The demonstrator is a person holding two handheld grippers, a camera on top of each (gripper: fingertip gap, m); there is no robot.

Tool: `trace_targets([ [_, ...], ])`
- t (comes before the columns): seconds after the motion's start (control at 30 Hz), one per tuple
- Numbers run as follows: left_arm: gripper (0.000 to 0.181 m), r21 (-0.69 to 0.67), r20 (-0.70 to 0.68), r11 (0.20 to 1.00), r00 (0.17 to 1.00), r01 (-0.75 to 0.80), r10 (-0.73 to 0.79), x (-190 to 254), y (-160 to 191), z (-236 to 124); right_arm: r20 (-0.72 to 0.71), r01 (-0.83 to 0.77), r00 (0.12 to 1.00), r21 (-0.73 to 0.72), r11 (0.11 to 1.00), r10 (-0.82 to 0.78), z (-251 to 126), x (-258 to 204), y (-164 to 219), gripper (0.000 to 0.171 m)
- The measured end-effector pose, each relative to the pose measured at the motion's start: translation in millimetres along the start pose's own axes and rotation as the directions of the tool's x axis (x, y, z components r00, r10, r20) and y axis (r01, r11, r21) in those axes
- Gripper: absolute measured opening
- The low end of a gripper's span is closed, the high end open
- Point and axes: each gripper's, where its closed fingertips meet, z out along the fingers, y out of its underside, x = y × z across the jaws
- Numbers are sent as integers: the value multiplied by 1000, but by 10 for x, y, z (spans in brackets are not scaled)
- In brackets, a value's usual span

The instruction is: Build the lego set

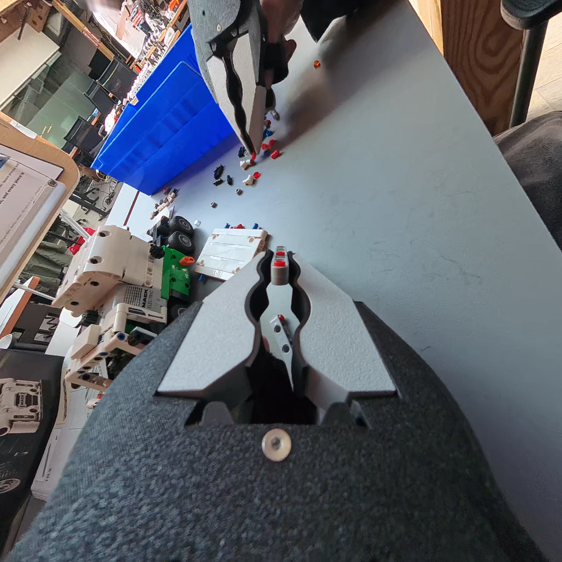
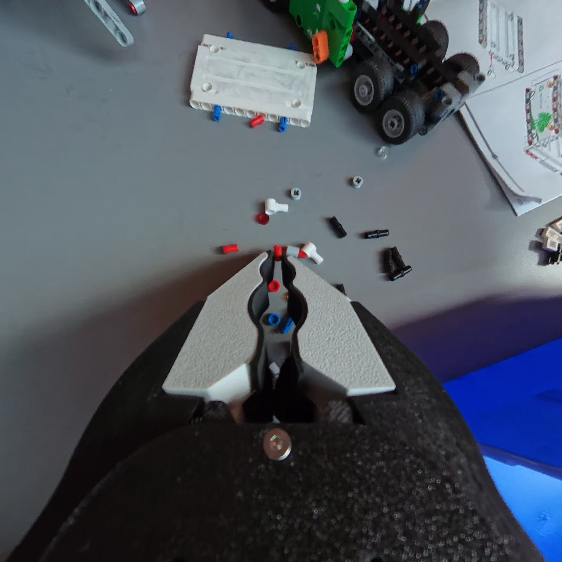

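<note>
My left gripper (image 1: 280, 258) is shut on a grey lego beam (image 1: 279, 269) with red pins in it, held above the grey table (image 1: 395, 243). My right gripper (image 2: 277, 253) is down at the table among scattered small pieces, its tips shut on a red pin (image 2: 277, 252). It also shows in the left wrist view (image 1: 254, 150), pointing down into the pile. A white panel (image 2: 254, 80) with blue and red pins lies flat beyond the right gripper; it also shows in the left wrist view (image 1: 231, 252). The part-built truck (image 2: 392, 60) with green block and black wheels lies to its right.
Loose pins lie around: red (image 2: 230, 248), white connectors (image 2: 275, 206), black pins (image 2: 395, 263), grey bushes (image 2: 295, 193). The instruction booklet (image 2: 517, 121) lies at right. Blue bins (image 1: 170, 121) stand along the table's left. White truck sections (image 1: 106, 267) lie near the left gripper. The left gripper's tips are roughly 20 centimeters from the right gripper's. My right gripper's tips are some 15 centimeters from the part-built truck (image 2: 392, 60).
</note>
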Motion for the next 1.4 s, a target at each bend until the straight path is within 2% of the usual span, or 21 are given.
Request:
trace_targets([
  [0.1, 6, -15, 17, 1000, 1000, 5, -5, -28, 23, 11, -59, 24, 998, 46, 999, -21, -60, -97, -322, 3],
  [0.17, 6, -39, 43, 999, 999, -2, 3, -62, 55, 24, -43, 20, 999, 107, 994, -16, -15, -361, -656, 3],
  [0.23, 6, -69, 70, 997, 997, -34, 38, -84, 95, 38, 13, -65, 998, 147, 987, 64, 192, -698, -943, 3],
  [0.33, 6, -101, 104, 985, 983, -143, 153, -71, 104, 42, 42, -241, 970, 104, 965, 238, 618, -1025, -1070, 3],
  [0.43, 6, -128, 123, 967, 964, -221, 237, -25, 73, 47, 124, -357, 933, 174, 918, 339, 763, -1204, -1242, 3],
  [0.73, 6, -168, 142, 932, 928, -320, 344, 29, 54, 62, -147, -113, 980, 134, 985, 132, 744, -1186, -1235, 3],
  [1.07, 6, -216, 172, 858, 847, -465, 503, 72, 48, 91, -127, -146, 980, 49, 988, 151, 723, -1233, -1227, 3],
  [1.23, 6, -248, 178, 815, 802, -524, 570, 81, 66, 106, -124, -213, 970, -1, 977, 211, 748, -1234, -1203, 3],
  [1.4, 6, -255, 175, 813, 802, -523, 571, 76, 82, 112, -128, -237, 964, -23, 971, 232, 759, -1226, -1201, 3],
])
